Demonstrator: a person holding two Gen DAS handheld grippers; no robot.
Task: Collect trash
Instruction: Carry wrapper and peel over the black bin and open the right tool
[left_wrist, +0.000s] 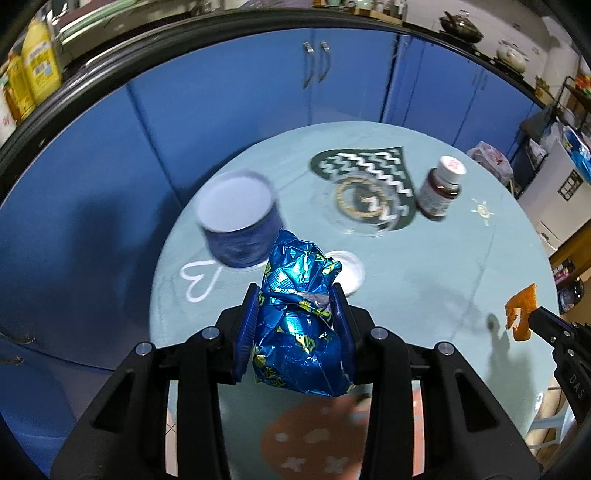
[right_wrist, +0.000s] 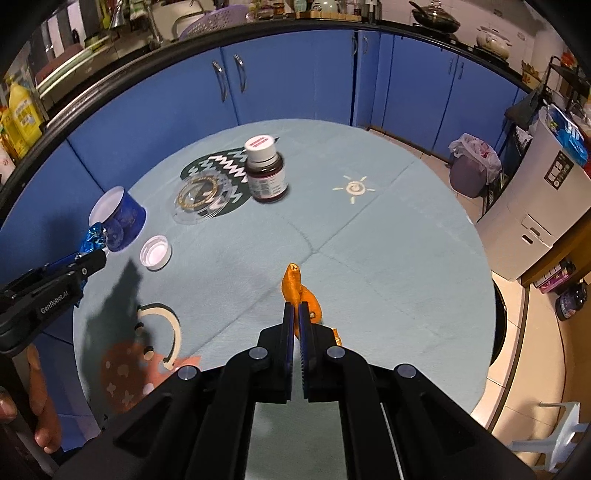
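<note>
- Risk: the crumpled blue wrapper (left_wrist: 299, 325) bulges past the left hand-held gripper (left_wrist: 295, 317) clamped on it above the bench (left_wrist: 424, 266), so foil could slide free near the cup (left_wrist: 236, 218).
- Right hand-held gripper (right_wrist: 297, 321), pressed together, pinches a thin orange scrap (right_wrist: 295, 286) by one end; it could slip out.

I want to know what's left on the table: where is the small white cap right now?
In the right wrist view the white cap lies on the table's left side, just right of the blue cup and ahead of the left gripper.
</note>
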